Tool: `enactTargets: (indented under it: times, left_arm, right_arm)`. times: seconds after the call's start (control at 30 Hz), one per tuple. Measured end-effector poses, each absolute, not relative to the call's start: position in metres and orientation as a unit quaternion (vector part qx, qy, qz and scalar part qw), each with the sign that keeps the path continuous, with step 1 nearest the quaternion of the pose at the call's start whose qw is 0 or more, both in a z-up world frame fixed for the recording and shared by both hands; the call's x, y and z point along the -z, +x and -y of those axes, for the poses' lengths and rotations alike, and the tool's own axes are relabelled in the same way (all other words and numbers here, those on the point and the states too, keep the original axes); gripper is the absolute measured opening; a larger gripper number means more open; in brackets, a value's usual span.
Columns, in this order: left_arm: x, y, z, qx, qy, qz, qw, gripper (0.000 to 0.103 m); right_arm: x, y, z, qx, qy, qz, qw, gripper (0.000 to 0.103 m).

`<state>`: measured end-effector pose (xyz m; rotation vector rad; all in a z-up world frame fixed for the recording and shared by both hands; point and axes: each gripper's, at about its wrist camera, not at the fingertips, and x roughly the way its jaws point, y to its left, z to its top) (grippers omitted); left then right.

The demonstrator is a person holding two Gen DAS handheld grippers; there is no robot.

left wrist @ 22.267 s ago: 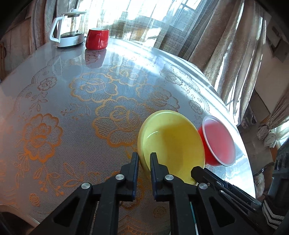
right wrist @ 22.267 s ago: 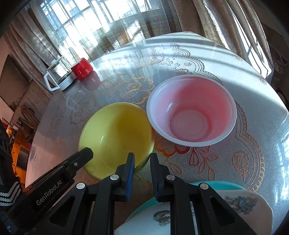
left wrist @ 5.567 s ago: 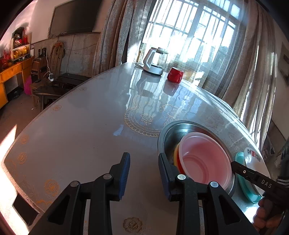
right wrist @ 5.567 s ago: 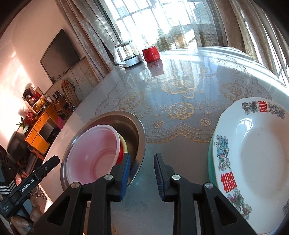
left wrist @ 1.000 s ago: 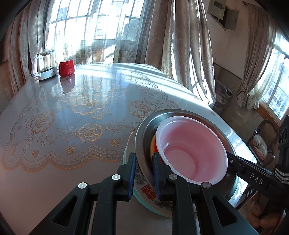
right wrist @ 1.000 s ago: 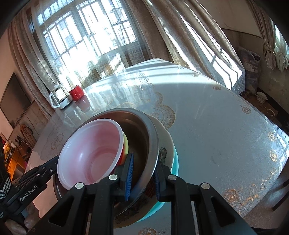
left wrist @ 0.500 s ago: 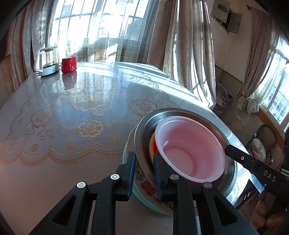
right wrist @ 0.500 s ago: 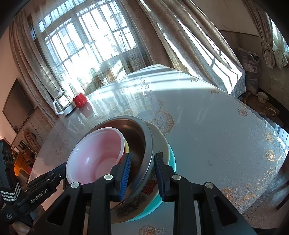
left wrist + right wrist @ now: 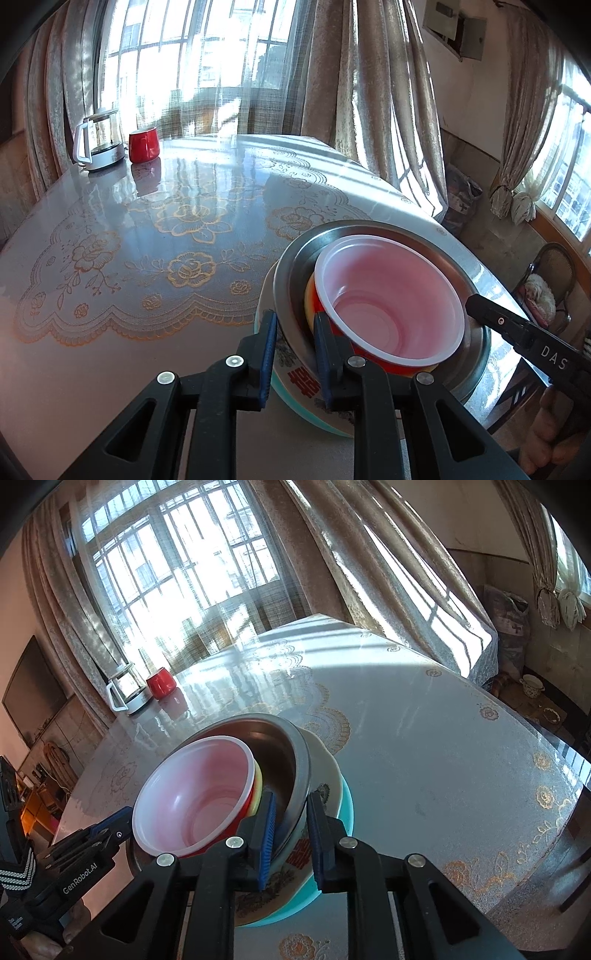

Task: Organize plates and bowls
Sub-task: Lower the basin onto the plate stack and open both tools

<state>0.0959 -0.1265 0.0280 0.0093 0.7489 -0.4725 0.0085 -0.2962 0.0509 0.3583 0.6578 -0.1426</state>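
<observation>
A red bowl with a white inside (image 9: pixel 391 295) sits nested on a yellow bowl (image 9: pixel 309 295) inside a steel basin (image 9: pixel 291 266). The basin rests on a white patterned plate (image 9: pixel 299 376) over a teal plate (image 9: pixel 314 417). My left gripper (image 9: pixel 291 332) is open, its jaws astride the basin's near rim. My right gripper (image 9: pixel 290 814) is open too, its jaws astride the basin's rim (image 9: pixel 303 775) on the other side. The red bowl (image 9: pixel 199 794), white plate (image 9: pixel 325 775) and teal plate (image 9: pixel 347 808) show there too.
A glass kettle (image 9: pixel 98 144) and a red mug (image 9: pixel 144 144) stand at the table's far end. The table (image 9: pixel 147 229) has a glossy lace-patterned cover. Its edge runs close on the right (image 9: pixel 535 849). A chair (image 9: pixel 550 280) stands beyond it.
Both grippers have opened wider around the basin's rim and drawn back slightly. The stack stays where it is.
</observation>
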Motion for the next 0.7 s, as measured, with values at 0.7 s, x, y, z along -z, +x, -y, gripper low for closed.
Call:
enactTargets:
  times: [0.7]
  left_arm:
    - [-0.0281, 0.0948, 0.1319, 0.206, 0.012, -0.364, 0.908, 0.021]
  right_arm:
    - [-0.0498, 0.0088, 0.2974, 0.066, 0.182, -0.316, 0.929, 0.018]
